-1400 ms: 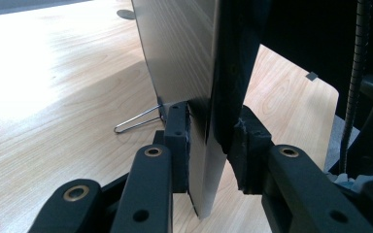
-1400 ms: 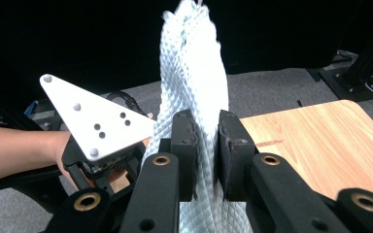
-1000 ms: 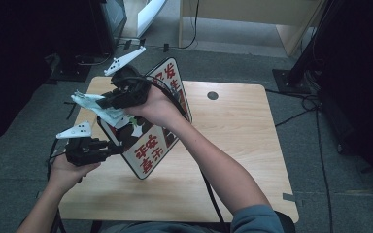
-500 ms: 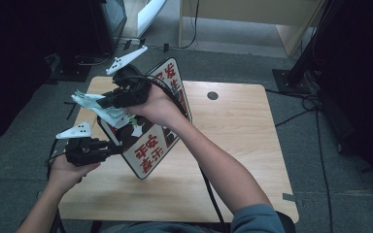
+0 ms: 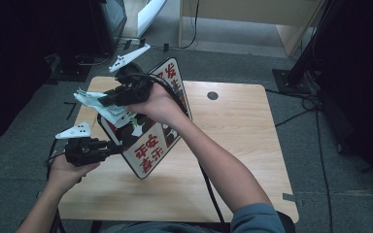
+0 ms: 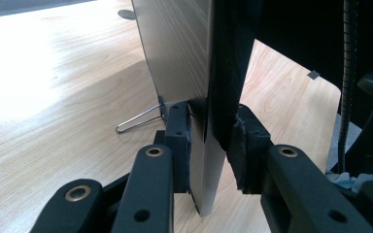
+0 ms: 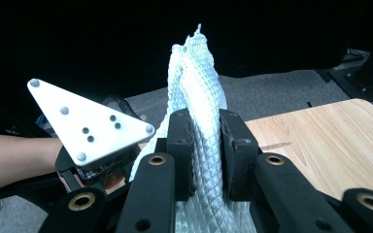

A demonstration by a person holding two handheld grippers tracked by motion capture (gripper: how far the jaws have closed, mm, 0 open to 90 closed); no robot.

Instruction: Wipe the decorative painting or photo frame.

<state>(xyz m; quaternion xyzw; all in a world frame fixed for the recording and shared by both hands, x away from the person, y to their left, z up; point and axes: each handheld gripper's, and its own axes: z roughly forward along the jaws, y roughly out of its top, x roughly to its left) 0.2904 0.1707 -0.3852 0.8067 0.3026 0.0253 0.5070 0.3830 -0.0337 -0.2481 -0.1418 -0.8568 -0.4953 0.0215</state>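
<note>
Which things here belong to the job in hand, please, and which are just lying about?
In use: sign board, clamped by the left gripper; white cloth, pinched by the right gripper.
Lying about: cables on the floor; wooden cabinet behind the table.

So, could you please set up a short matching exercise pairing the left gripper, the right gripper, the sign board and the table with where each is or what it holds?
1. left gripper
2. right gripper
3. sign board
4. table

a. bears the board
b. clamps the white cloth
c. grips the board's edge
d. stands tilted on the wood

Pairs: 1-c, 2-b, 3-d, 4-a
</note>
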